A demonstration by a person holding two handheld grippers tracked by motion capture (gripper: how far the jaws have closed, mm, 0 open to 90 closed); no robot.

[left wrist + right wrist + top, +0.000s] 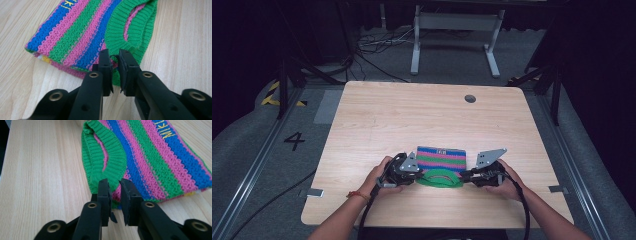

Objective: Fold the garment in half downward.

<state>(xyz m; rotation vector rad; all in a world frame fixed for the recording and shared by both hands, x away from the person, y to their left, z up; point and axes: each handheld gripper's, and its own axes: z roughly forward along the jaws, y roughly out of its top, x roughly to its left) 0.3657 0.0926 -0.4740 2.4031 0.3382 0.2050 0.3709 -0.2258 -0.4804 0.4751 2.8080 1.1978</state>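
A folded knit garment (441, 157) with blue, pink and green stripes lies flat on the wooden table (412, 115), its green ribbed neck band (439, 179) on the near side. My left gripper (419, 172) sits at the garment's near left corner. In the left gripper view its jaws (113, 53) stand a narrow gap apart at the edge of the knit (75, 32), not pressing it. My right gripper (464, 175) sits at the near right corner. In the right gripper view its jaws (113, 182) are likewise slightly parted just short of the green band (100, 152).
A round cable hole (470, 98) sits near the table's far right. Bare wood surrounds the garment on all sides. Beyond the table, a white metal frame (452, 30) and loose cables (372, 50) lie on the grey floor.
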